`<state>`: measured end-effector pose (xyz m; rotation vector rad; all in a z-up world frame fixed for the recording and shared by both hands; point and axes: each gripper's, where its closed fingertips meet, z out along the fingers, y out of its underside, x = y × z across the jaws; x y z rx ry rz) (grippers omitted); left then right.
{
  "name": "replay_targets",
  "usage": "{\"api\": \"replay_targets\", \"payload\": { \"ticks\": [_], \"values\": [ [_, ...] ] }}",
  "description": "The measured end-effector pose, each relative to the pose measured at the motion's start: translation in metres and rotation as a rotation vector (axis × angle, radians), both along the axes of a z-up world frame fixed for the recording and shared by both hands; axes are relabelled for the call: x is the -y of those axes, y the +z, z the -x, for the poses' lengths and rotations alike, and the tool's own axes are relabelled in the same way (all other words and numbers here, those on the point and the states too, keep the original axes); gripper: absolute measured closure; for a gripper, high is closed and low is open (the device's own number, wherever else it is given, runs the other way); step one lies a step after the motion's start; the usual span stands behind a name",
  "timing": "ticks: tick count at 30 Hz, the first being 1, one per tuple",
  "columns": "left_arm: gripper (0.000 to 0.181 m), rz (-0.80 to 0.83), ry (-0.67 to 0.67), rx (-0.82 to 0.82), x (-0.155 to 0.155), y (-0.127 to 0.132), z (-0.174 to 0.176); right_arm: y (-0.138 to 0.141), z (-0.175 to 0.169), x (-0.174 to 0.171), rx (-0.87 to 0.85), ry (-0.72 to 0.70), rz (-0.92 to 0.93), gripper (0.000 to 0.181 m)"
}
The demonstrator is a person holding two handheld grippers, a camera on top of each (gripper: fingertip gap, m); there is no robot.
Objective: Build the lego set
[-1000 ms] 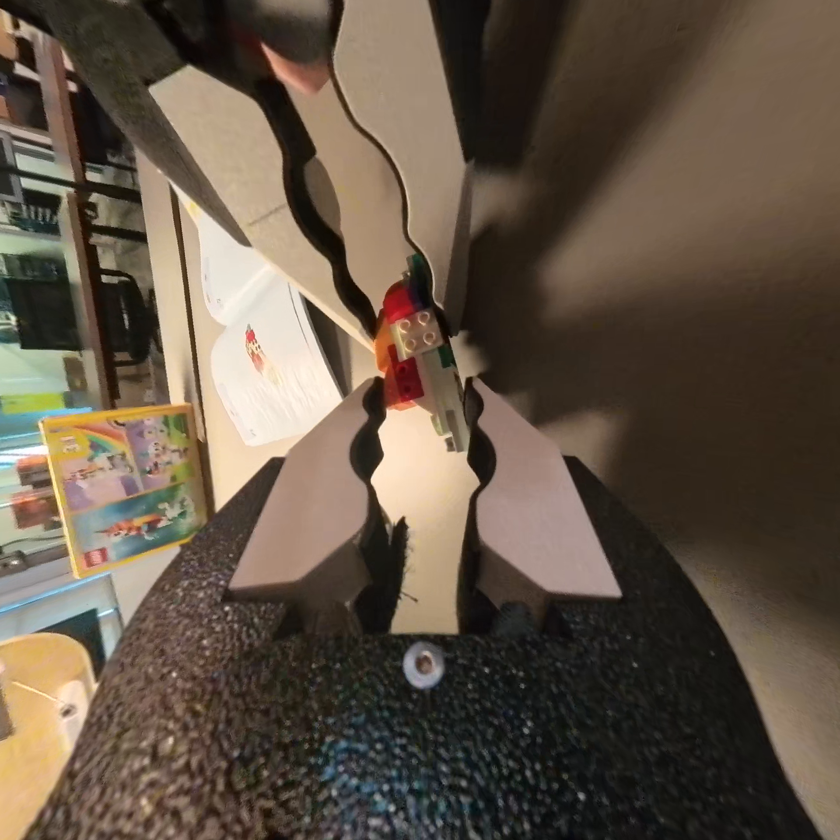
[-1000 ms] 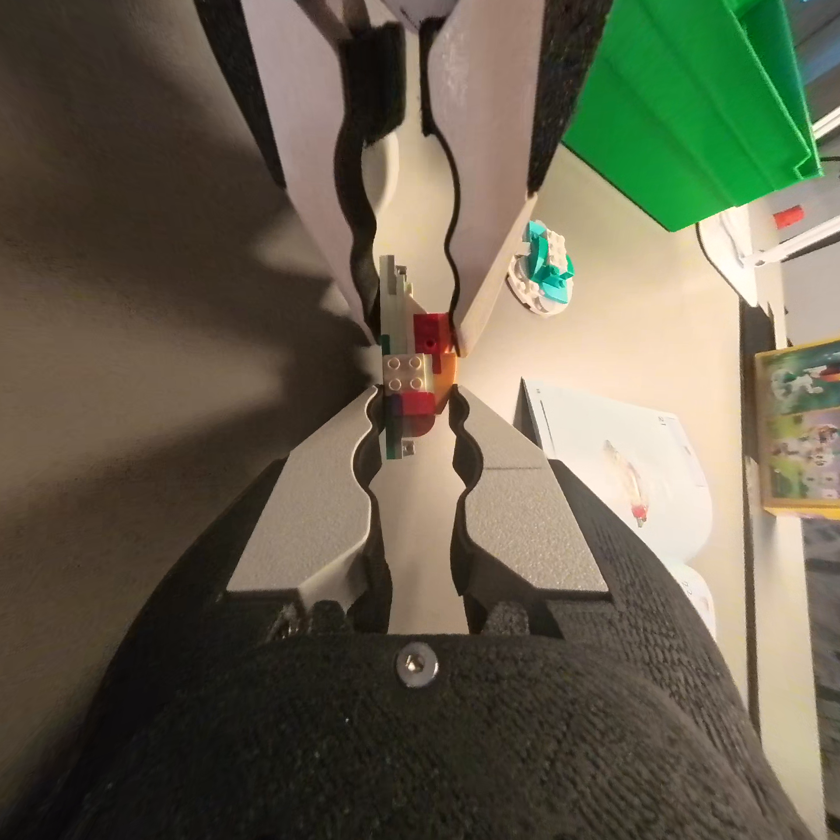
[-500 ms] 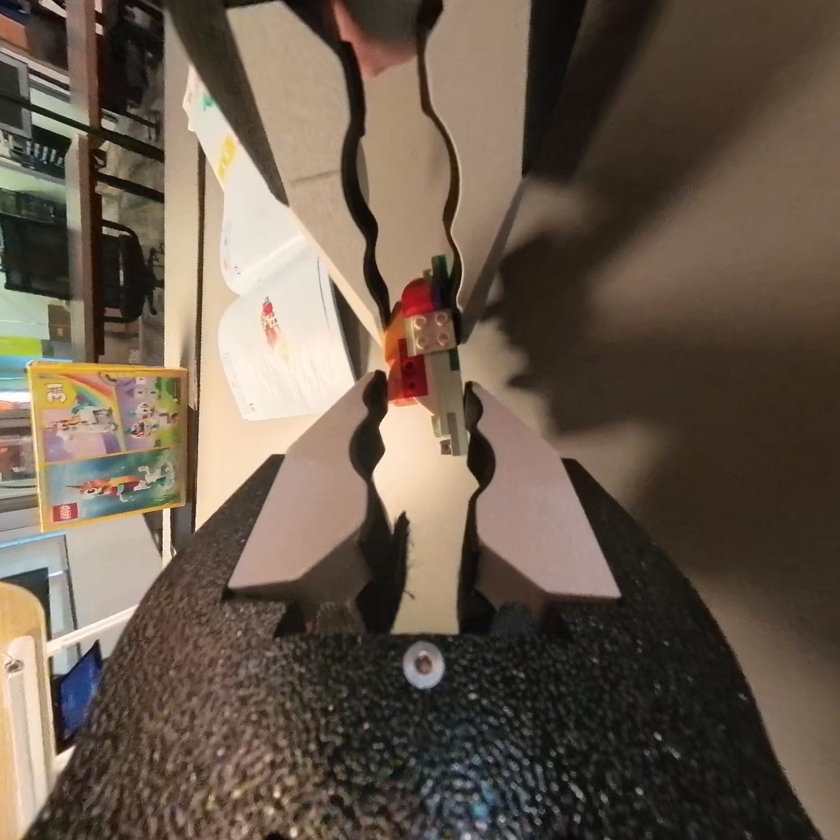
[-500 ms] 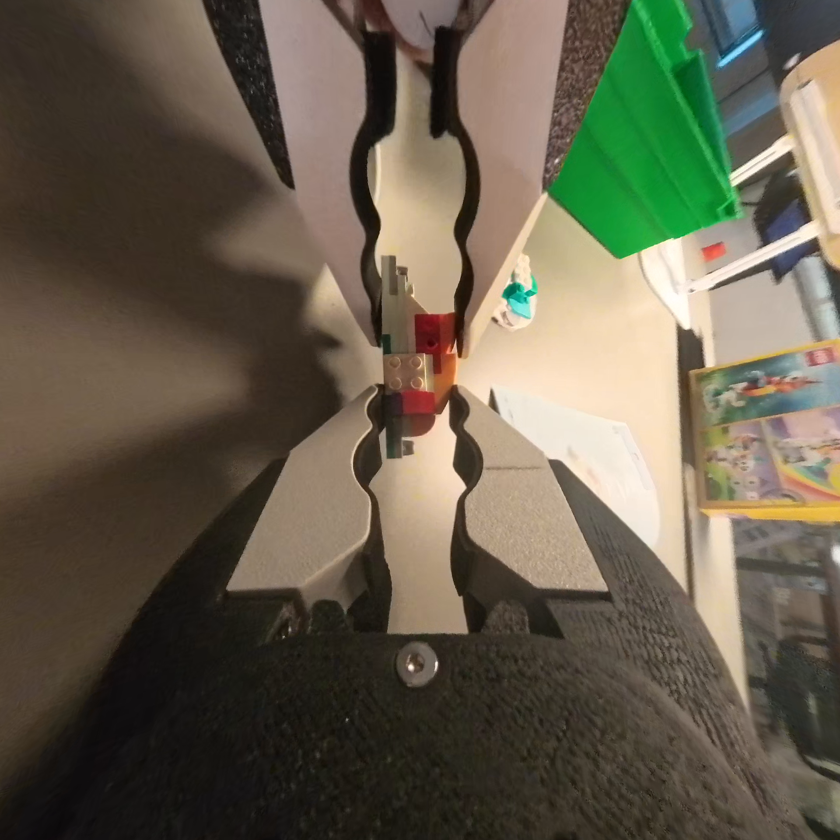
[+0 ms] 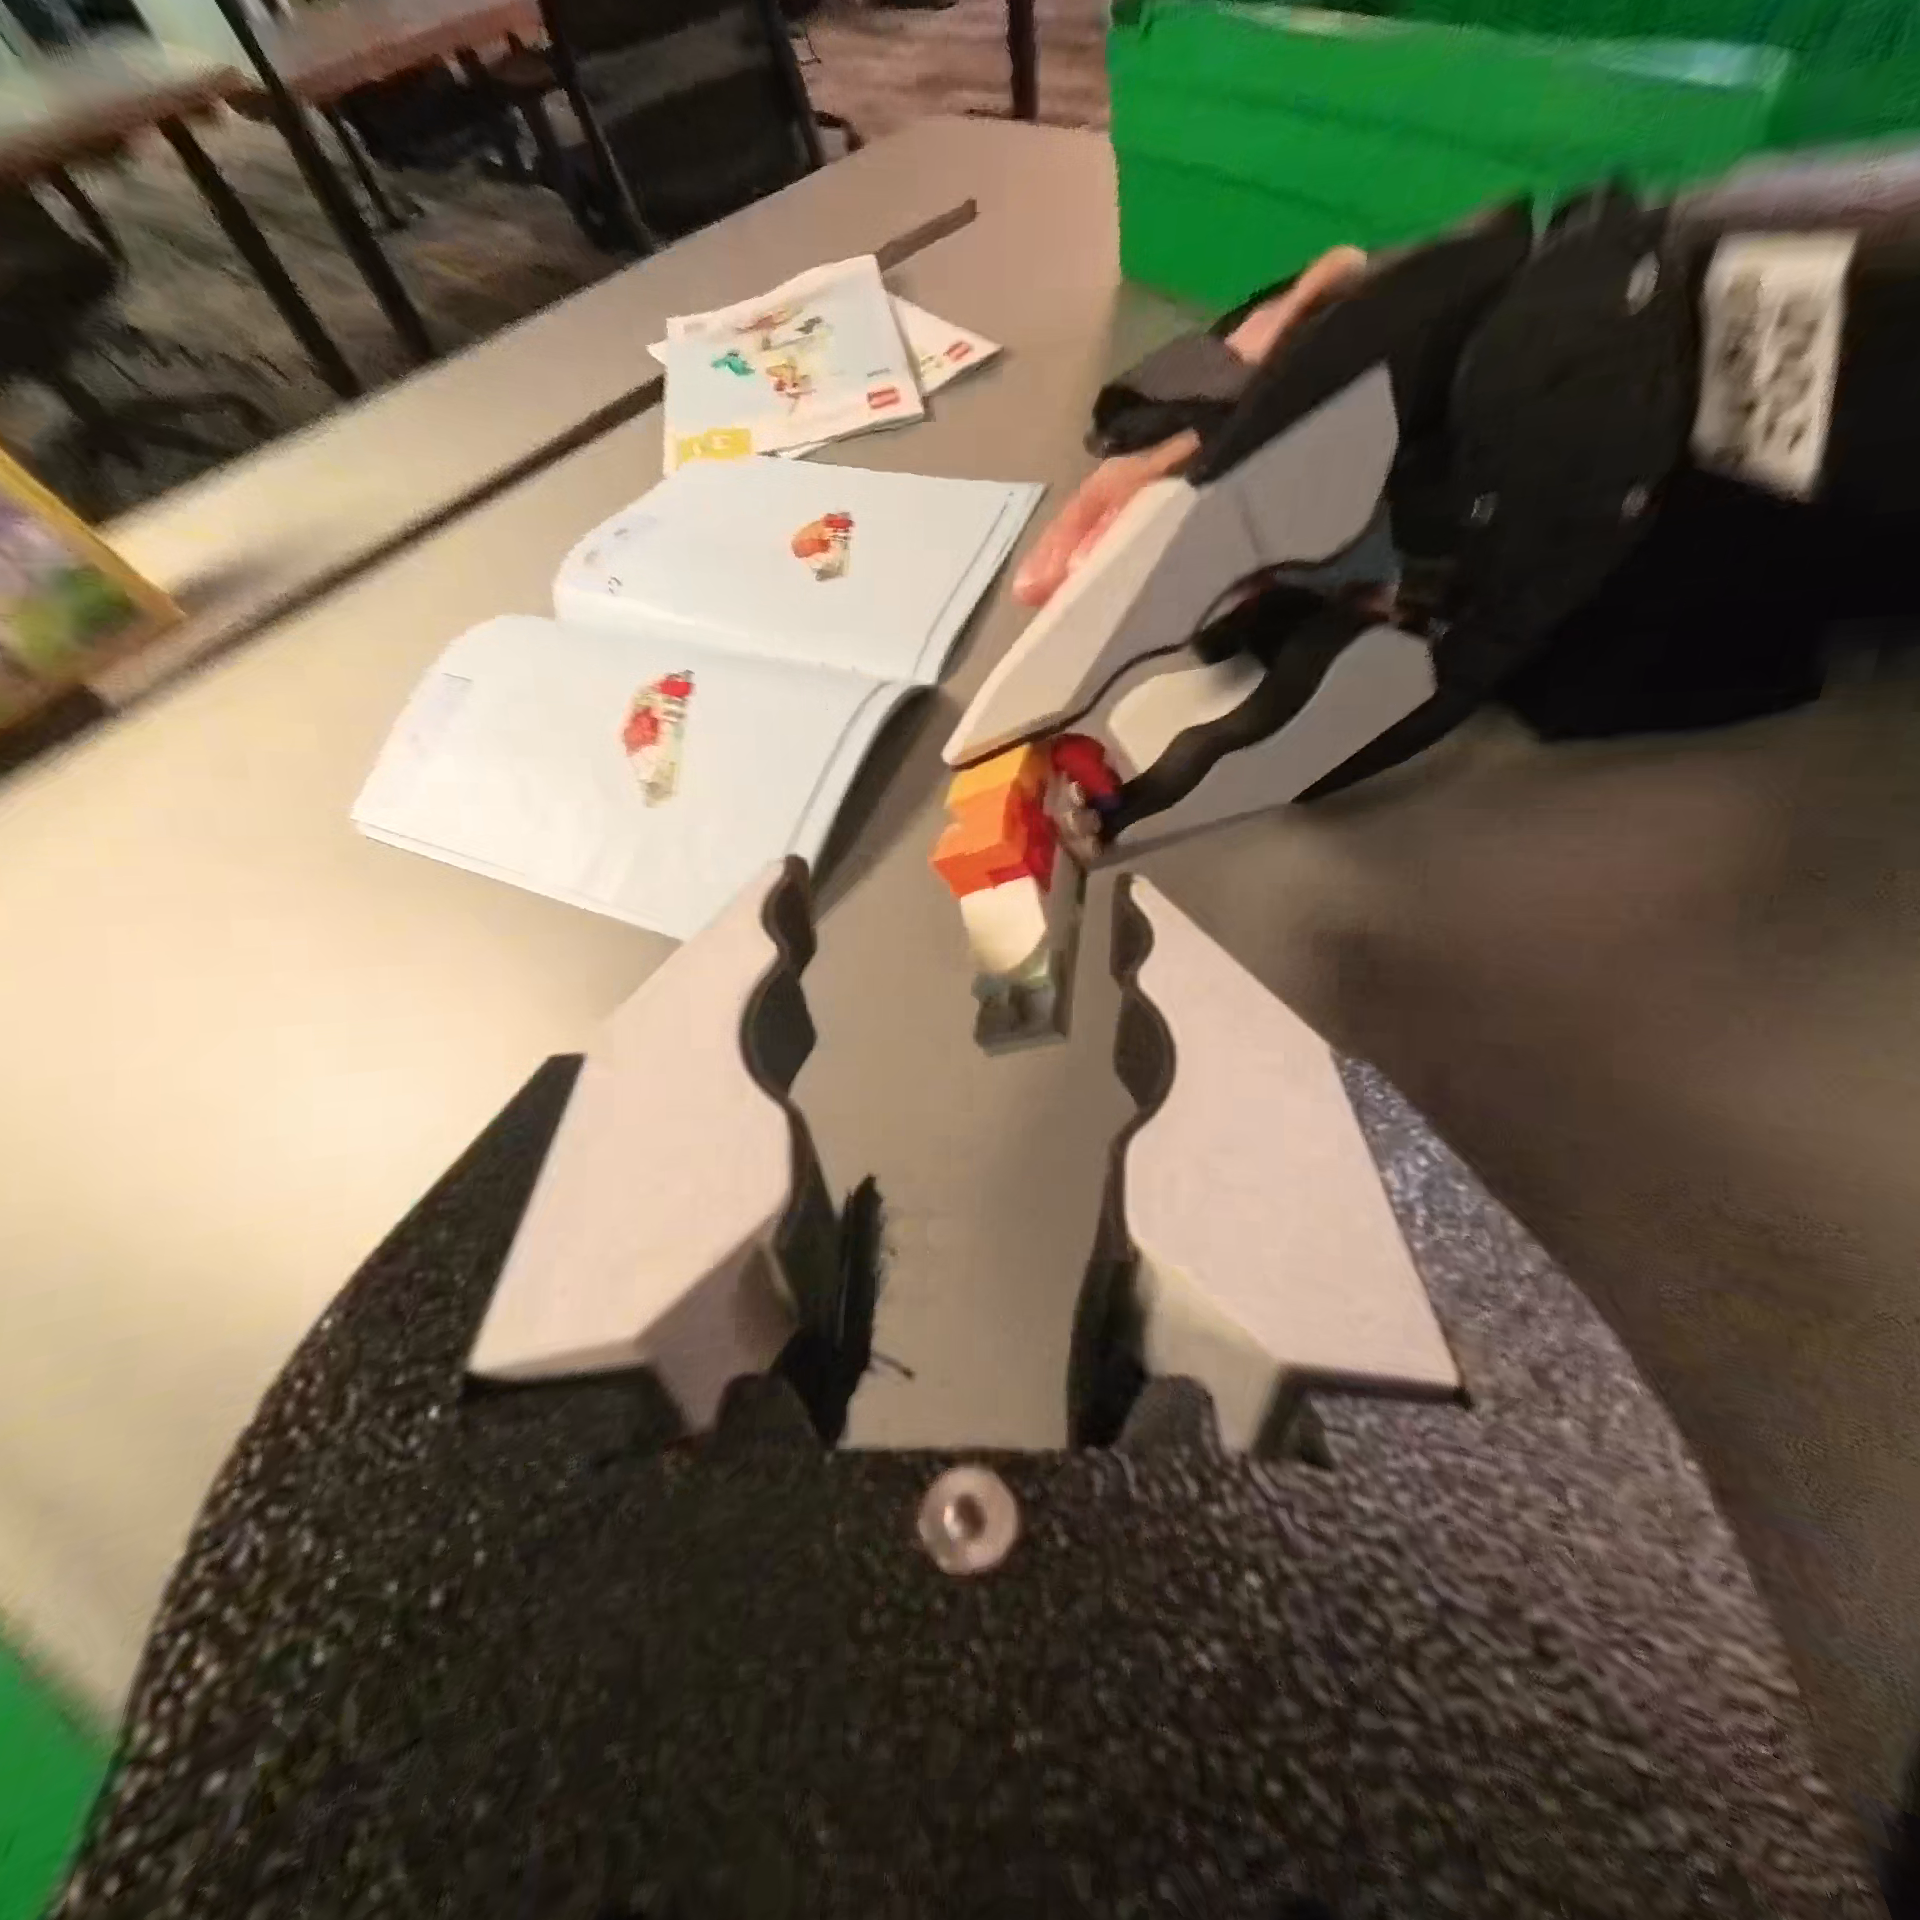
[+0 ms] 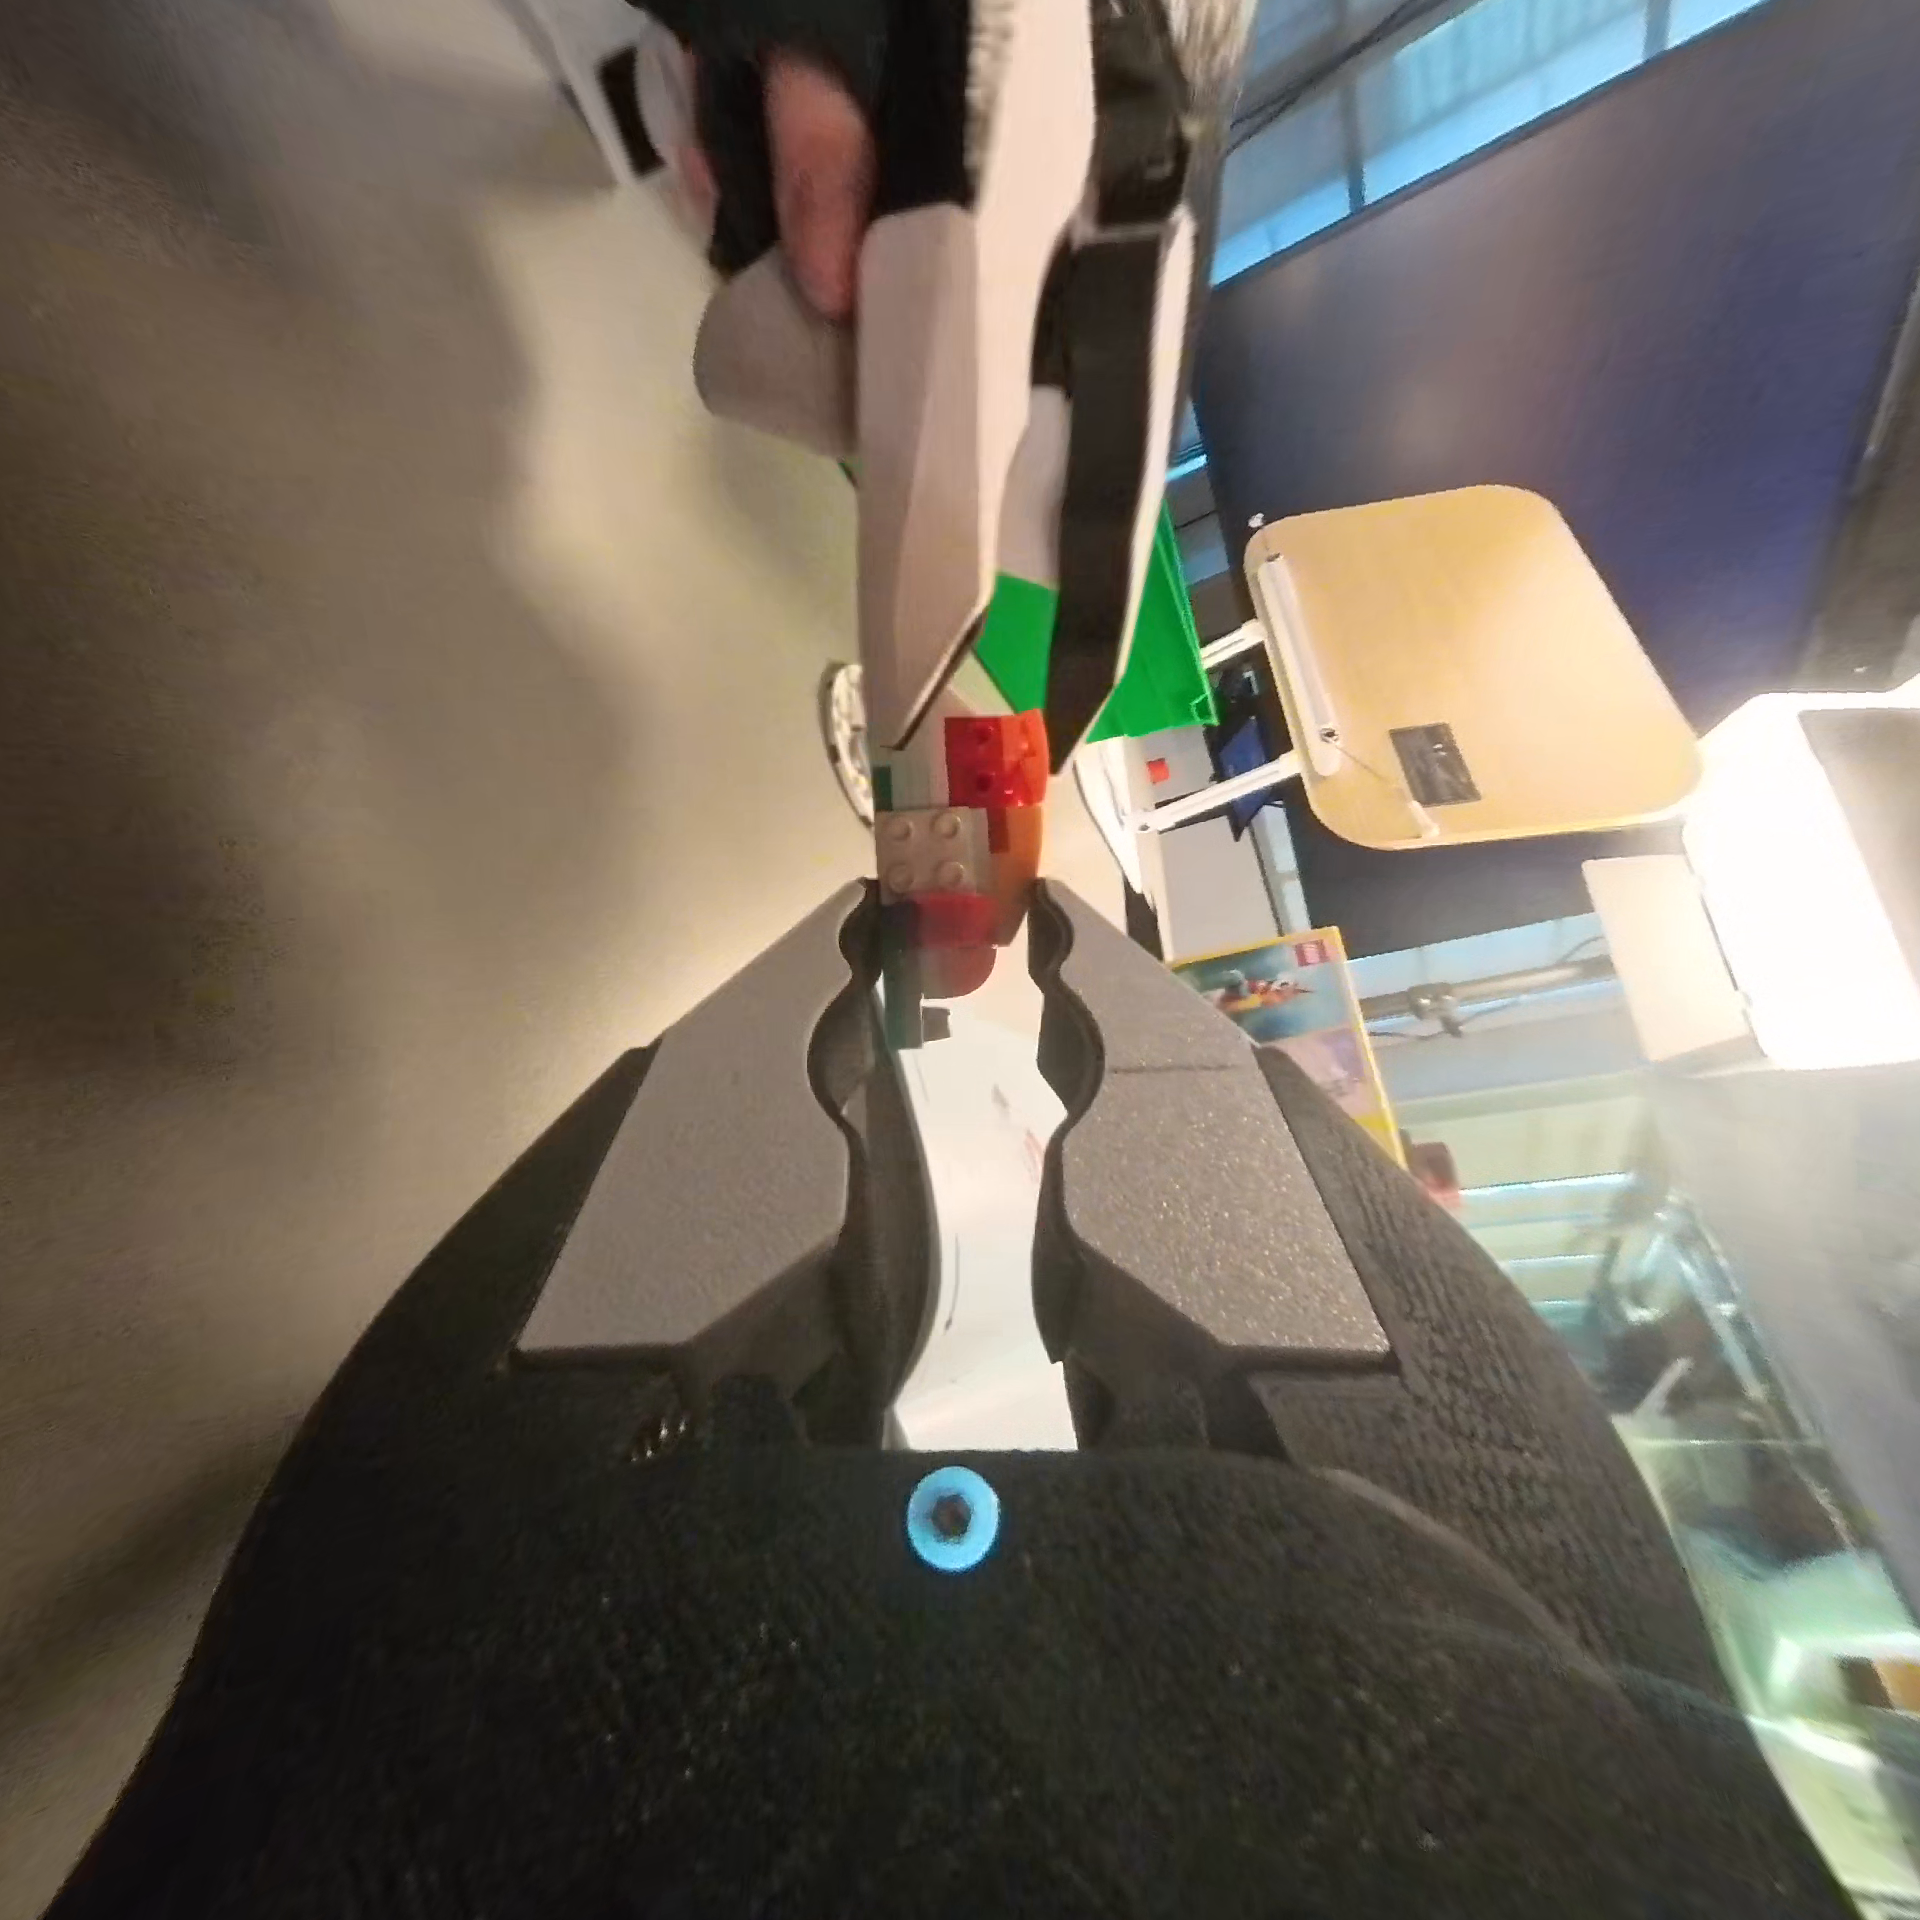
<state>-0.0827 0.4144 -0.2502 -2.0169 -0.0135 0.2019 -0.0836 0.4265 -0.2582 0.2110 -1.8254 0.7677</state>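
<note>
A small lego model (image 5: 997, 842) of red, orange, white and grey bricks hangs above the grey table (image 5: 208, 987). My right gripper (image 6: 951, 894) is shut on one end of the model (image 6: 935, 831); in the left wrist view it (image 5: 1039, 795) comes in from the right, with a gloved hand behind it. My left gripper (image 5: 958, 888) is open. The model's grey plate end lies between its fingertips, close to the right finger and apart from the left one. In the right wrist view the left gripper (image 6: 987, 727) stands above the model.
An open instruction booklet (image 5: 675, 665) lies on the table left of the model, with more booklets (image 5: 800, 364) behind it. A green bin (image 5: 1403, 135) stands at the back right. A yellow lego box (image 6: 1299, 1018) and a wooden chair seat (image 6: 1455, 665) are off to the side.
My left gripper's fingers have spread apart and let go of the model. Both grippers have swung round, so the views are turned. The right gripper still holds the model.
</note>
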Motion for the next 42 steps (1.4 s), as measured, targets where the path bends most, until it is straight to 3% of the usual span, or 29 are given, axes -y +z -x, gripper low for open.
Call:
{"api": "replay_targets", "payload": {
  "ticks": [5, 7, 17, 23, 31, 42],
  "values": [
    [0.126, 0.175, -0.103, -0.642, 0.001, -0.003, -0.003, -0.006, 0.000, 0.001, 0.090, 0.002, 0.023, 0.155],
    [0.127, 0.212, -0.156, -0.737, 0.000, -0.009, -0.009, -0.007, -0.002, 0.003, 0.127, 0.009, 0.041, 0.155],
    [0.150, 0.198, -0.176, -0.816, 0.000, -0.004, -0.012, -0.006, -0.008, 0.008, 0.209, 0.041, 0.088, 0.155],
    [0.150, 0.220, -0.263, -0.783, 0.004, -0.008, -0.019, -0.011, -0.015, 0.013, 0.289, 0.077, 0.102, 0.155],
    [0.149, 0.409, -0.414, -0.807, 0.010, -0.023, -0.022, -0.021, -0.021, 0.018, 0.356, 0.096, 0.052, 0.155],
    [0.150, 0.440, -0.394, -0.683, 0.009, -0.028, -0.019, -0.027, -0.018, 0.016, 0.379, 0.082, 0.070, 0.154]
  ]
}}
